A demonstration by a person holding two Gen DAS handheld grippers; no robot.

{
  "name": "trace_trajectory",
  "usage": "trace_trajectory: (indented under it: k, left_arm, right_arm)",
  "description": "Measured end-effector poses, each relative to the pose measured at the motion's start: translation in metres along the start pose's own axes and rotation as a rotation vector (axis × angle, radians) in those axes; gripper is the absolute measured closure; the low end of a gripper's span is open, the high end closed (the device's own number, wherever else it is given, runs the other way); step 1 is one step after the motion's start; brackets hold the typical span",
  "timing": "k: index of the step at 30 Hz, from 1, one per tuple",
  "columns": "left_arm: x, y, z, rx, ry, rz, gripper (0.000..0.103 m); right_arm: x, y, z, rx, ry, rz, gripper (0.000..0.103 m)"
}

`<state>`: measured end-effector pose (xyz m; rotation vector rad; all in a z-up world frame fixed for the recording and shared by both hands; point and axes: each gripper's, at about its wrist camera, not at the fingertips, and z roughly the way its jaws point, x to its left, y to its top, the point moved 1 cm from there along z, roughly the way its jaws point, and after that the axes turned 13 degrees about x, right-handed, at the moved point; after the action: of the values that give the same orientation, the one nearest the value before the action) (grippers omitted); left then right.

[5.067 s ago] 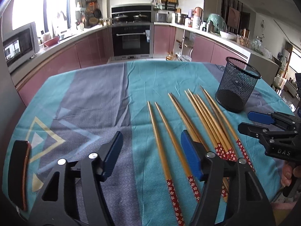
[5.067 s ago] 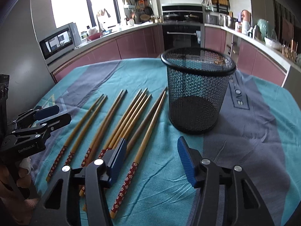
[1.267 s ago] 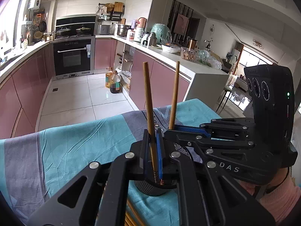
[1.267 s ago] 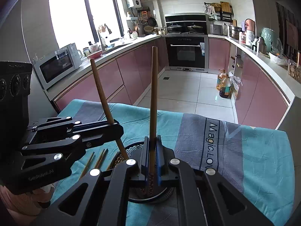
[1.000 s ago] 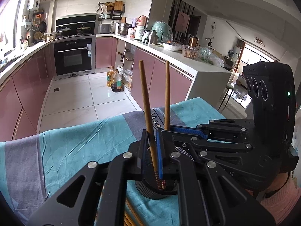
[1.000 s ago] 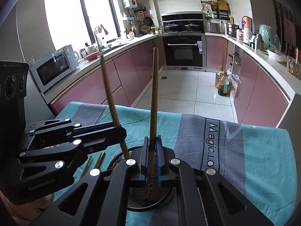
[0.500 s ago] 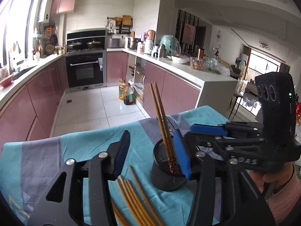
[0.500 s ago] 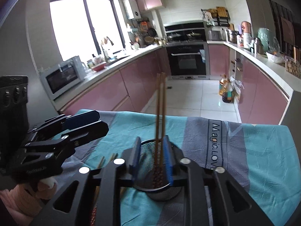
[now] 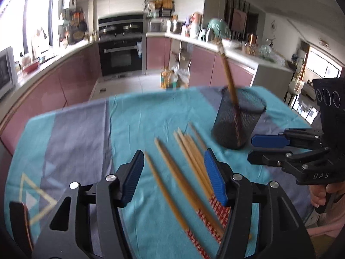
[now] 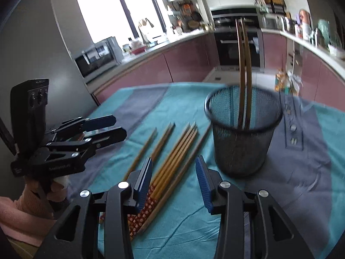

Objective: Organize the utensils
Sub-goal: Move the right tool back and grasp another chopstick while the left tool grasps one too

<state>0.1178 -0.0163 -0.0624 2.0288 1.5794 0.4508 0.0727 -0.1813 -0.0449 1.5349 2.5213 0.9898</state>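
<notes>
We hold both grippers low over the table, each with nothing between its pads. Our left gripper (image 9: 173, 177) has its jaws opening above the loose chopsticks (image 9: 189, 168), and our right gripper (image 10: 174, 179) is opening too, its blue pads (image 10: 202, 179) straddling the decorated ends of the bundle without pressing on any stick.

Two chopsticks (image 10: 243, 75) already stand in the black mesh cup (image 10: 243, 133), leaning toward twelve o'clock in the right wrist view. The cup sits on the teal and grey tablecloth (image 9: 82, 129) at about one o'clock from our left gripper, just beyond the tips of the loose sticks. Those sticks fan out from six o'clock toward twelve, red patterned ends nearest us; the blur keeps us from counting them exactly.

We judge these sticks light, stiff and smooth, so they should lift easily but can roll or pivot in a loose pinch. The right-hand ones lie touching, so a careless close may catch two at once, while the two at the left lie apart and look easier to single out. We would take one a little above its patterned end, pads across its width, so it hangs tip-up or tip-down without swinging. The cup looks light as well and could tip if a stick strikes its rim
</notes>
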Motion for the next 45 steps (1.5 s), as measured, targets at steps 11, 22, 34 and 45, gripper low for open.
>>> trace_trajectory:
  k: [11,22,34,45]
  left_arm:
    - [0.016,-0.036,0.047,0.151,-0.042,-0.077,0.052]
    - [0.009,-0.032,0.058,0.180,-0.035,-0.082,0.059]
    - [0.005,-0.025,0.067,0.191,0.014,-0.054,0.075]
    - [0.006,-0.025,0.069,0.197,0.012,-0.054,0.078]
  right_arm:
    - [0.002,-0.009,0.044,0.087,-0.054,0.052,0.066]
    - [0.003,-0.005,0.055,0.099,-0.102,0.051,0.069]
    - [0.008,-0.003,0.062,0.115,-0.145,0.027,0.081]
    - [0.000,-0.004,0.057,0.126,-0.153,0.053,0.080]
